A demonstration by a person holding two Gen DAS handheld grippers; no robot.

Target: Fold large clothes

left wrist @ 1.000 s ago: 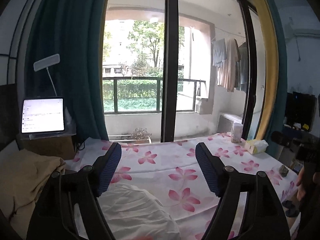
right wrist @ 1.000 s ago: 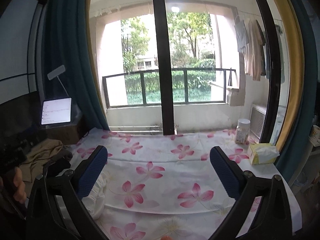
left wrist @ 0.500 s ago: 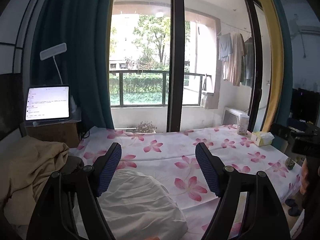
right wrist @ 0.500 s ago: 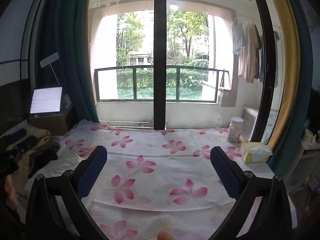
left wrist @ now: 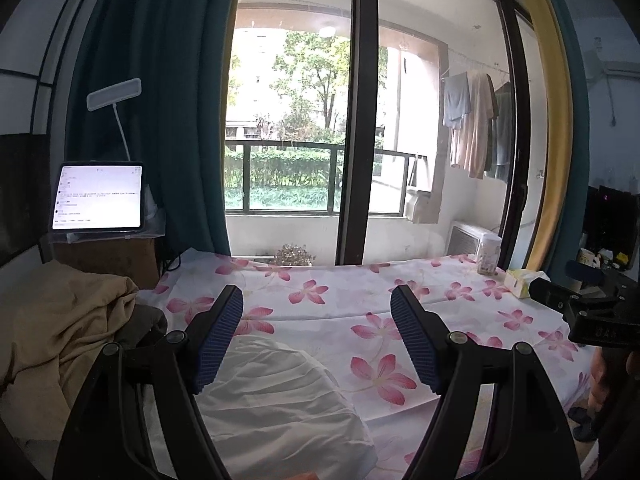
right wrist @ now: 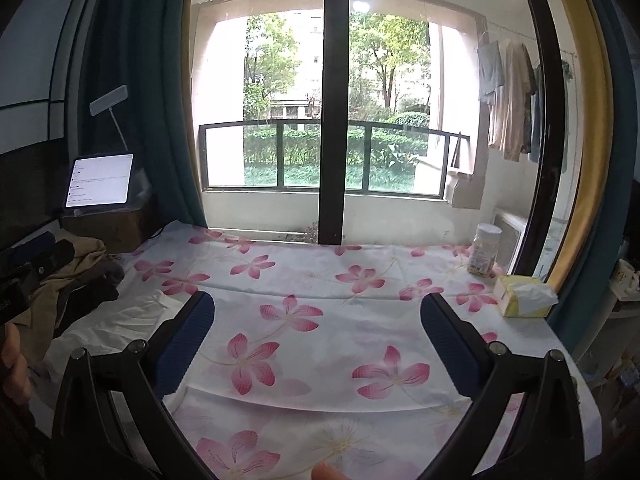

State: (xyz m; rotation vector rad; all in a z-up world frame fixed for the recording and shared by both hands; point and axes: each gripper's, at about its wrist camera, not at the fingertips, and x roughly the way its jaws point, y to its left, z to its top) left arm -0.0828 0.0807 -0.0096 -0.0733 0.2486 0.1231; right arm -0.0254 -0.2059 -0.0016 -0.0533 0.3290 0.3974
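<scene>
Above the flowered sheet (right wrist: 328, 332), both grippers, left gripper (left wrist: 316, 336) and right gripper (right wrist: 316, 344), hang with jaws apart and empty, the white garment (left wrist: 276, 396) below the left one and tan clothes (left wrist: 60, 336) heaped beside it.

A white sheet (right wrist: 328, 320) printed with pink flowers covers the bed, with a plain white garment (left wrist: 280, 396) at near left. Tan clothing (left wrist: 60, 332) lies far left below teal curtains (left wrist: 160, 120); a yellow tissue pack (right wrist: 524, 296) sits at right.

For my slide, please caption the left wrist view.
Open left gripper hovering above white garment on flowered sheet.
</scene>
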